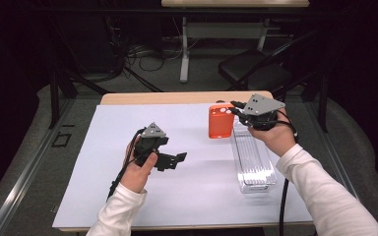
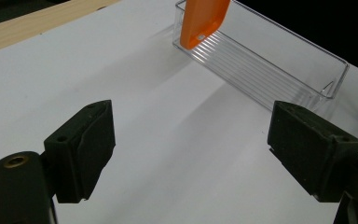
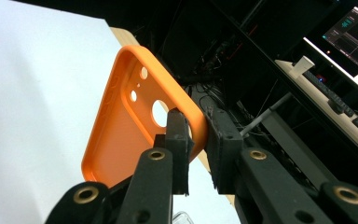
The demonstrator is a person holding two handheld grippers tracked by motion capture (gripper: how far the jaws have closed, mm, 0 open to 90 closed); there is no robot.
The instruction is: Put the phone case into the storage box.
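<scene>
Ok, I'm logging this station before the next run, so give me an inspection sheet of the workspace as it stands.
Surface: white sheet over a wooden table, clean.
Job's things: orange phone case held off the surface at the far end of the clear plastic bin; bin looks empty.
Clutter: nothing seen.
Grippers: right gripper shut on the case's edge; left gripper open, holding nothing, above the sheet.
Cables: one black cable trails from each gripper.
Surroundings: dark room, folding chair, second table, floor wiring.
</scene>
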